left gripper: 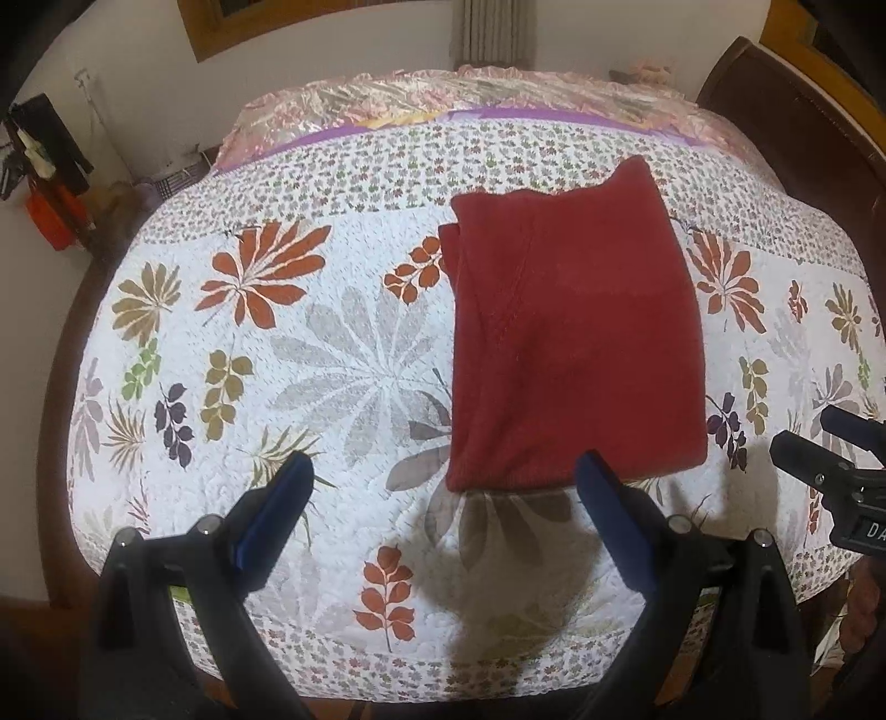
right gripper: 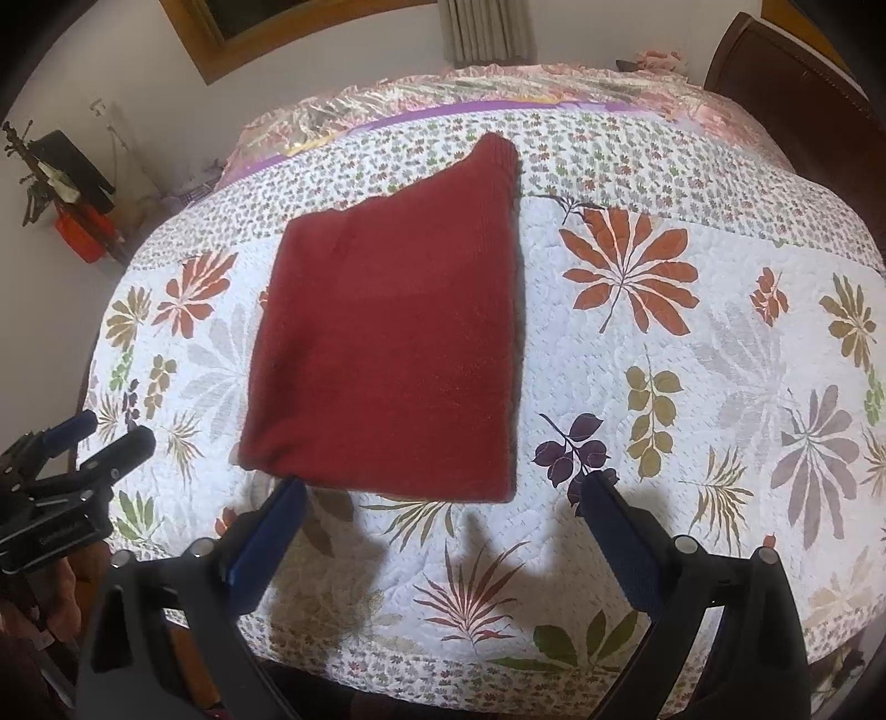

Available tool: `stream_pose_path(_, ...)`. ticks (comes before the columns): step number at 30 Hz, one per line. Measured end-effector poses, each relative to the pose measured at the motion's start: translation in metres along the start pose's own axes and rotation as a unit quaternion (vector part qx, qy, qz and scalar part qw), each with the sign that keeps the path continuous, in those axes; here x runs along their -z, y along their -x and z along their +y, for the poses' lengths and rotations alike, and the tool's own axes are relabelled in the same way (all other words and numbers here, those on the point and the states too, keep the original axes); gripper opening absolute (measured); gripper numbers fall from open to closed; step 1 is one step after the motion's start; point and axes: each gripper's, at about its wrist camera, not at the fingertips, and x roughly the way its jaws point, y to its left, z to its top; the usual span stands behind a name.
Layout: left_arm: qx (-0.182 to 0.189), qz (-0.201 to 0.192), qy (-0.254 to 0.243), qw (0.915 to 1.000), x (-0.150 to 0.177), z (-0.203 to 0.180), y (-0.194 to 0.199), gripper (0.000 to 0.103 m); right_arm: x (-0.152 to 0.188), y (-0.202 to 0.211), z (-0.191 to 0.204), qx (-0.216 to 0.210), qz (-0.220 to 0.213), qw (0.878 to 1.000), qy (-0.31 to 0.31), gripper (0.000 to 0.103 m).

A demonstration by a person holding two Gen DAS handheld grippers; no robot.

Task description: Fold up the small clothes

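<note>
The left hand-held gripper (left gripper: 443, 476) hangs over the near part of the bed with its blue fingers (left gripper: 277, 509) spread wide and nothing between them. The right hand-held gripper (right gripper: 443, 487) is likewise wide open and empty. Both sit just short of the red garment (left gripper: 570, 343), whose near hem lies just beyond their tips. The garment is folded into a rough rectangle and lies flat on the quilt (left gripper: 310, 354), a white bedspread printed with large orange, grey, purple and olive leaves and edged with a band of small flowers. Beyond the garment, a pink ruffled cover (left gripper: 443, 94) lies across the far end of the bed. To the right of that stands a dark wooden headboard (left gripper: 797, 127). Behind the garment rise a white wall, a wood-framed picture or window (right gripper: 221, 39) and a curtain (right gripper: 487, 27). Far left of the garment, dark clutter and something orange (left gripper: 50, 221) sit by the wall.
</note>
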Motion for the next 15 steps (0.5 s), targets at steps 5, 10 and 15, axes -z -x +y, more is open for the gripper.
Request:
stream_pose_path(5,-0.009,-0.002,-0.003,0.9999,-0.001,0.000,0.004,0.095,0.000,0.001,0.002,0.001,0.002,1.000,0.001,0.099)
stream_pose_path(10,-0.017,-0.001,-0.009,0.9998,0.001,-0.001,0.005,0.095,0.004,0.000,0.010,0.002,0.006,1.000,0.010,0.099)
stream_pose_path(15,-0.018,0.004,-0.009,0.9998,0.003,0.001,0.003,0.095,0.006,0.000,0.015,0.012,0.004,1.000,0.022,0.099)
